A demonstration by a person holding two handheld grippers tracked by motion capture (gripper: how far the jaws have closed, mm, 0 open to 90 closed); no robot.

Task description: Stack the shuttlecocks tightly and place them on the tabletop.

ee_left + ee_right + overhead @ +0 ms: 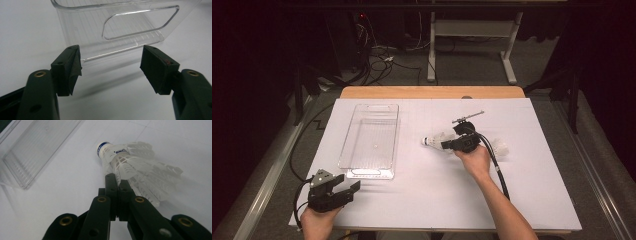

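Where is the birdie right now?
In the high view the shuttlecock lies on the white table, right of the clear bin, with the right gripper shut on its feathers.

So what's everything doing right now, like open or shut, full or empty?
clear tray: open-topped, lying flat on the white sheet, nearly empty, with one tiny speck inside.
shuttlecock: pinched by a feather, cork end pointing toward the tray.
right gripper: jaws shut on the shuttlecock.
left gripper: jaws open, holding nothing, facing the tray's handle end.
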